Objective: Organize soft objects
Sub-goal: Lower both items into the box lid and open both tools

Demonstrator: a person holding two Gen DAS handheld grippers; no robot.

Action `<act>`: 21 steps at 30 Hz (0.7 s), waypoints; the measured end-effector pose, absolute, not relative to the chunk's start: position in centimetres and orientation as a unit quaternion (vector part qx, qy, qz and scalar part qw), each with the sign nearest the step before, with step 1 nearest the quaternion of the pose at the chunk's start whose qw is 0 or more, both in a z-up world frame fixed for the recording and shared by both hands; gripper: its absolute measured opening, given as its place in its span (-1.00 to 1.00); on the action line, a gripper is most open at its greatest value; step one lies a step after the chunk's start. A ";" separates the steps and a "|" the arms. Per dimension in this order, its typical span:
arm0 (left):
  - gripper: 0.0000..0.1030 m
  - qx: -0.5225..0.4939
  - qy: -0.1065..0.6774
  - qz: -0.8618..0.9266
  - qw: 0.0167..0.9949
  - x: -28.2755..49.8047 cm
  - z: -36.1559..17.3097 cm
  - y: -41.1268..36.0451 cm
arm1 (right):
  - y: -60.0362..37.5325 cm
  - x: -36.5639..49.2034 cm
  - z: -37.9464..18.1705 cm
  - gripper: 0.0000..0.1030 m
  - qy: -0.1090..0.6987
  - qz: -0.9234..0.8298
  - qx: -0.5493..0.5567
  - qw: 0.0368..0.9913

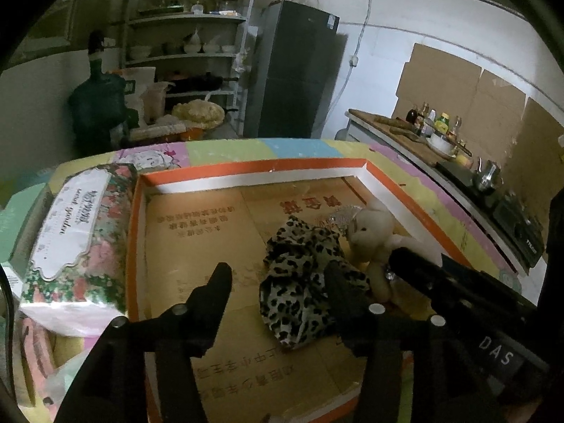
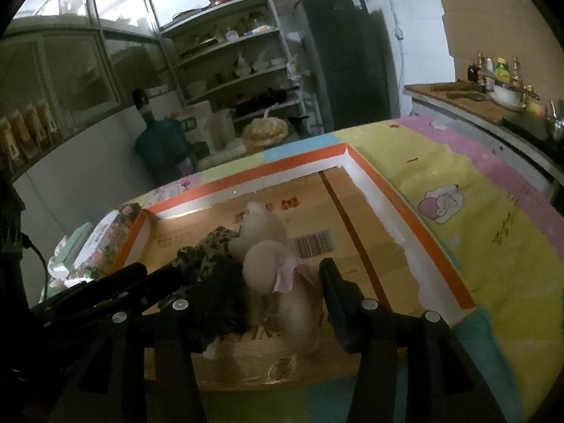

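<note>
Cramped, dim kitchen: a table under a pastel cartoon-print cloth (image 2: pixel 493 218), and on it a big shallow tray (image 1: pixel 246 168) with an orange rim, white inner walls and flattened printed cardboard as the floor. Behind it stand open metal shelves (image 1: pixel 190 35) full of bowls and pots, a dark fridge (image 1: pixel 296 70), and a counter with sauce bottles (image 1: pixel 437 123) against a wall patched with cardboard sheets.

The left wrist view shows stuff the other one barely catches: a floral tissue pack (image 1: pixel 77 239) lying just outside the tray's left wall, plus a stove and kettle along the counter. Only the right wrist view gets the sheep cartoon on the cloth and the glass cabinet (image 2: pixel 70 70) off to the side.

The soft things sit together inside the tray: a crumpled leopard-print cloth (image 1: pixel 299 282), and touching it, a fuzzy cream plush bear (image 2: pixel 278 282) with a pink ruffle.

The left gripper (image 1: pixel 278 282) is spread wide, its right finger over the cloth, gripping nothing. The right gripper (image 2: pixel 271 282) has its fingers either side of the bear; I can't tell if it's actually squeezing.
</note>
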State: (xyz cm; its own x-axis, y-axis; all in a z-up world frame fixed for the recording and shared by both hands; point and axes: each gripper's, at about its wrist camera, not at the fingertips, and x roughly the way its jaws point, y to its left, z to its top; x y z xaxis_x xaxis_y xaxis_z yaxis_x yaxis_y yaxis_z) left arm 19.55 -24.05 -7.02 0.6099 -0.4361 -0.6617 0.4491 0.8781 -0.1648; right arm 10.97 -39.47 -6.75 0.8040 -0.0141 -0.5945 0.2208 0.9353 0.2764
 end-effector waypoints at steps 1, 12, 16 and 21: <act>0.17 0.008 0.363 -0.246 0.899 19.4 -6.8 -23.9 | -39.4 10.9 -6.6 0.03 0.304 -0.065 0.168 0.936; 0.43 0.000 0.331 -0.238 0.913 17.9 -4.8 -21.6 | -38.3 9.9 -5.0 0.12 0.288 -0.066 0.161 0.942; 0.60 -0.003 0.311 -0.231 0.922 17.1 -3.9 -20.4 | -37.7 9.4 -4.4 0.21 0.282 -0.064 0.156 0.944; 0.63 -0.007 0.293 -0.223 0.930 16.4 -2.9 -18.8 | -36.4 8.9 -3.7 0.35 0.273 -0.057 0.152 0.948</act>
State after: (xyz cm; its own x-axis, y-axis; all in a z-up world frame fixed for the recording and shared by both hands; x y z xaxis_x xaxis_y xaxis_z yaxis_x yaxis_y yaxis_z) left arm 16.40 -18.80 -2.93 0.7289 -0.4178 -0.5423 0.4102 0.9008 -0.1427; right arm 8.94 -36.44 -3.70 0.8449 -0.0248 -0.5343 0.1911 0.9470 0.2582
